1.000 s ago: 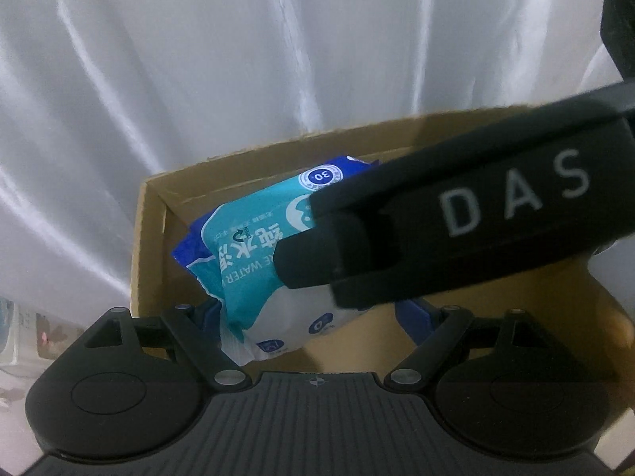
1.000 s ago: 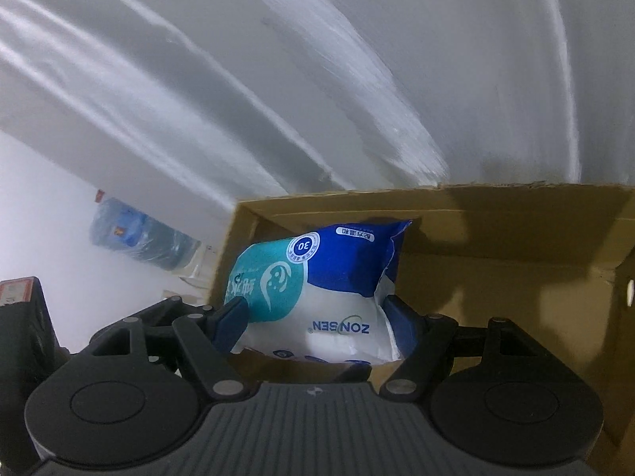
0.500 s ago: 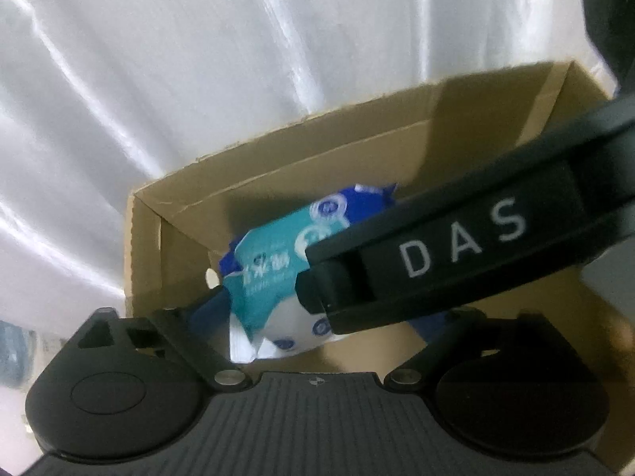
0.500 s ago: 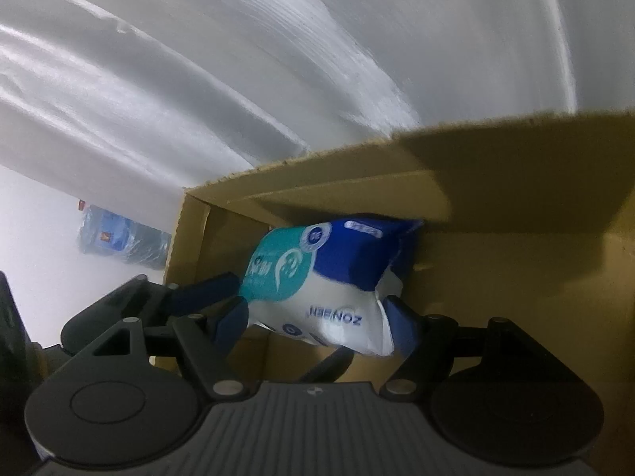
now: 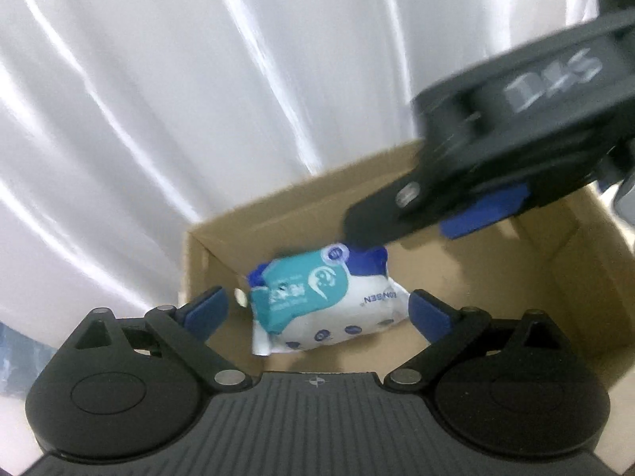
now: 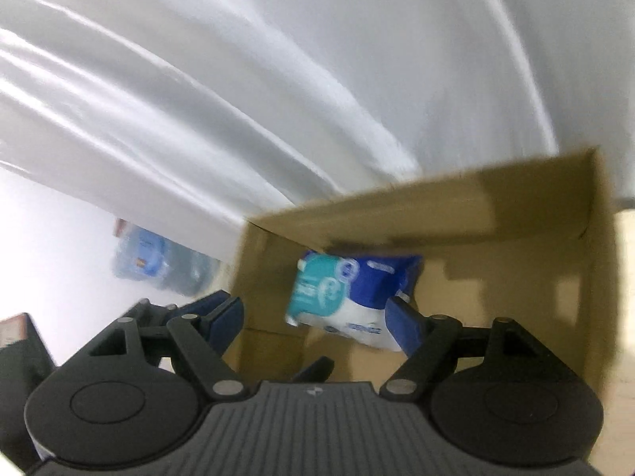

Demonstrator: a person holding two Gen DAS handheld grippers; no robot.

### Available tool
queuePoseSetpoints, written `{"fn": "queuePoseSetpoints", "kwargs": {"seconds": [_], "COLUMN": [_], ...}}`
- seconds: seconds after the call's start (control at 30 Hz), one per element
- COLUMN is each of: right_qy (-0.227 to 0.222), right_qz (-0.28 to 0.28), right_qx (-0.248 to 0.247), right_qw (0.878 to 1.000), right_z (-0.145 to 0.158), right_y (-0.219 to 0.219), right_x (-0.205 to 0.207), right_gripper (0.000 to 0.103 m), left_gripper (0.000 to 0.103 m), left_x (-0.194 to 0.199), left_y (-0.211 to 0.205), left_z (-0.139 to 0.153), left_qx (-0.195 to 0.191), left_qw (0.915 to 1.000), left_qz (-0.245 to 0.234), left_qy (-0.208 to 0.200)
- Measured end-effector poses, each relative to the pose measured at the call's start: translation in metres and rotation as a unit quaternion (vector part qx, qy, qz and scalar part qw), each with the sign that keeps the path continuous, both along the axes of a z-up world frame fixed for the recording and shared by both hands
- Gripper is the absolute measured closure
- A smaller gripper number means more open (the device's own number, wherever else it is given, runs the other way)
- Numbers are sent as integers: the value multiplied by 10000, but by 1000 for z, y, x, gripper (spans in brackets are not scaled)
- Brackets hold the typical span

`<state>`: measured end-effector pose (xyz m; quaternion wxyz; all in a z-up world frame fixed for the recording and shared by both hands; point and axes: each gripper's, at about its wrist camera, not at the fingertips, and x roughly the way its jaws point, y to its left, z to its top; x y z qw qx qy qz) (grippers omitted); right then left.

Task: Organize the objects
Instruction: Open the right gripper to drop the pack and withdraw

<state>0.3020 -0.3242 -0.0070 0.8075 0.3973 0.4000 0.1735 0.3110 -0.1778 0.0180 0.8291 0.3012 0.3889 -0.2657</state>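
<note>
A wipes pack (image 5: 325,301), teal, blue and white, lies on the floor of an open cardboard box (image 5: 278,202), near its left wall. My left gripper (image 5: 319,312) hangs above the box's near side, open wide, and its pads do not touch the pack. The right gripper (image 5: 420,218) crosses the upper right of the left wrist view, above the pack. In the right wrist view the same pack (image 6: 341,293) lies in the box (image 6: 476,214) beyond my right gripper (image 6: 315,319). Its jaws are opening and its pads are clear of the pack.
A white glossy curtain (image 5: 238,99) hangs right behind the box. To the left, in the right wrist view, stands a shrink-wrapped bundle of water bottles (image 6: 158,269) by a white wall. A dark box (image 6: 16,337) sits at the far left edge.
Both grippers have drawn back and up from the box. The pack that sat between the fingers now lies loose on the box floor. The left jaws stand wider.
</note>
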Motion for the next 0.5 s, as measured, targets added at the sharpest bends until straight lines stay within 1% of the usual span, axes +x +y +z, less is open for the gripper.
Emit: {"fn": "queuePoseSetpoints", "kwargs": {"seconds": [0.1,0.23,0.3,0.4,0.5], "right_qy": [-403,-991,-1264,-1496,-1609], "right_qz": [-52,-76,-120,-178,-237], "right_qx": [65,97,88,71,37], "right_qw": [9992,9950,9919,9886,9867], "right_z": [26,55,64,66,53], "right_y": [-14,-30,-37,-44,-47], "right_x": [-30,-81,-111,-147,-181], "right_gripper": [22,22,22,21,21], "left_gripper": [5,4,4,3,2], "left_x": [-24,-51,-79,-116,-155], "left_y": [8,31,37,52,66], "left_z": [22,52,63,72,76], "left_qx": [-153,-537,-745,-1053,-1333], "left_qw": [9995,9970,9951,9917,9883], "left_qz": [45,168,216,288,384], "left_qy": [-289,-539,-607,-675,-631]}}
